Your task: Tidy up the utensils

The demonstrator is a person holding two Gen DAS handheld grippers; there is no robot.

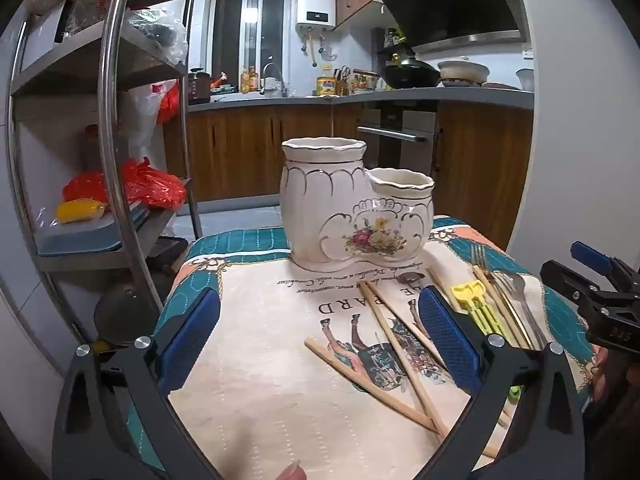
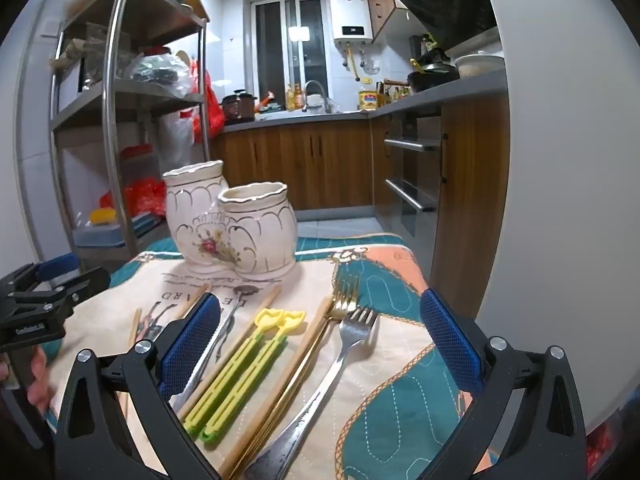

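Observation:
A white ceramic two-cup utensil holder point(image 1: 352, 208) point(image 2: 230, 224) with a flower print stands at the far side of the cloth-covered table point(image 1: 256, 392). Loose wooden chopsticks point(image 1: 384, 364) lie crossed in front of my left gripper point(image 1: 320, 344), which is open and holds nothing. In the right wrist view a steel fork point(image 2: 340, 364), a gold fork point(image 2: 340, 300), a yellow-green pair of training chopsticks point(image 2: 248, 368), a wooden chopstick point(image 2: 280, 376) and a small spoon point(image 2: 224, 328) lie between the fingers of my open right gripper point(image 2: 320, 344), which hovers above them.
A metal shelf rack point(image 1: 108, 128) with bags and boxes stands to the left of the table. Kitchen counters and wooden cabinets point(image 1: 256, 148) run along the back, and an oven front point(image 2: 412, 184) is on the right. A white wall point(image 2: 560, 200) is close on the right.

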